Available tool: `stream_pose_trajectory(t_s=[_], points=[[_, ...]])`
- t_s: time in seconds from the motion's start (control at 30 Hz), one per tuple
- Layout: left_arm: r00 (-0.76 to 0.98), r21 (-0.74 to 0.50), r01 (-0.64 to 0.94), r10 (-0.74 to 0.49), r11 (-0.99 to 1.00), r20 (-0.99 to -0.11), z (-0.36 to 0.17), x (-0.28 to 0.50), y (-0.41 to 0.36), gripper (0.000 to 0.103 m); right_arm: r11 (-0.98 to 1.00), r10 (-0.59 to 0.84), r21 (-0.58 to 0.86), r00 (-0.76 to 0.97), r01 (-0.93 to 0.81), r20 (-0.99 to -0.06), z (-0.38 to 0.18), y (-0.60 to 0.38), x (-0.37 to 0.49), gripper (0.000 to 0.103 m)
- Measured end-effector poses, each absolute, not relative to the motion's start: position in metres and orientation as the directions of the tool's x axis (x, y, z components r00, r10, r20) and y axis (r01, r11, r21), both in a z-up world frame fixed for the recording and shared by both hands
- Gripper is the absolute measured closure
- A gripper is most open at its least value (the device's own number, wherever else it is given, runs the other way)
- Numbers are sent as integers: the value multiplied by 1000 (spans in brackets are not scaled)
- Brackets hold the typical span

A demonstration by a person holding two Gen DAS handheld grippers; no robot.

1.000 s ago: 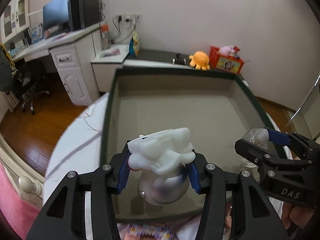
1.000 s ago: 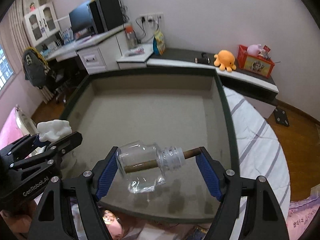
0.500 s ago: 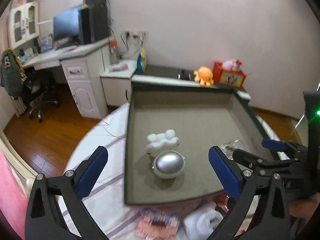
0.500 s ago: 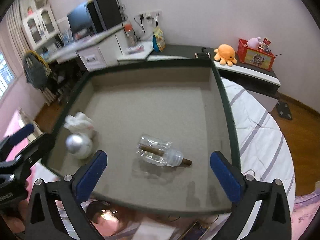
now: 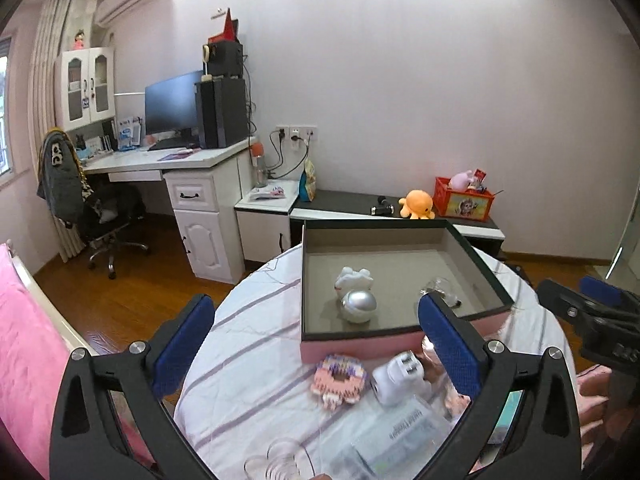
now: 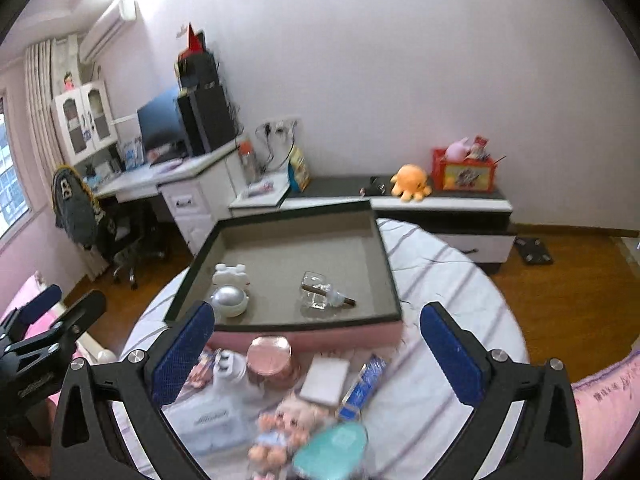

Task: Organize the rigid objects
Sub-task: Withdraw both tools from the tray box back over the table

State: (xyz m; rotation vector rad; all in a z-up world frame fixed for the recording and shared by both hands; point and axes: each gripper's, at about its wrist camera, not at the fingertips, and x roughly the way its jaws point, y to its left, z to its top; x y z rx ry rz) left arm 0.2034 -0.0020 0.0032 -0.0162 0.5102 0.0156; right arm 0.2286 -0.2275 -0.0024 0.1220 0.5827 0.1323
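Both hand-held grippers stand wide apart and empty. The left hand-held gripper (image 5: 312,340) and the right hand-held gripper (image 6: 318,344) hover above the near edge of a round table (image 5: 248,360) covered in a white cloth with lilac stripes.

The loose items still to be sorted lie directly beneath and between the jaws, at about 6 o'clock from the box. In the right view, a round pink tin (image 6: 270,360) sits just below the box's pink front wall, a white pad (image 6: 326,376) at its 3 o'clock, a small doll (image 6: 280,424) and a teal case (image 6: 334,448) nearer the camera. In the left view, a pink brick figure (image 5: 340,378) and a white toy camera (image 5: 398,376) lie side by side.

At 12 o'clock stands the shallow dark-rimmed box (image 6: 394,280). Inside it are a white figurine (image 6: 230,274), a silver ball (image 6: 228,300) touching it, and a clear bottle (image 6: 320,294) lying on its side, long axis running 9 to 3 o'clock.

Judging by position, the right hand-held gripper is nearer the tin.

Behind: a desk, a monitor, an orange plush octopus.
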Motion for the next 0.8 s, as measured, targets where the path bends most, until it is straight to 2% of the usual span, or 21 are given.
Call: stream_pose_trajectory(t_s=[0.37, 0.8], points=[[884, 0, -35, 31, 999, -467, 2, 127, -12, 0, 994, 75, 105, 883, -29, -464, 12, -230, 126, 0], [898, -1, -34, 30, 999, -440, 13, 84, -10, 0, 995, 69, 95, 887, -28, -456, 10, -226, 91, 0]])
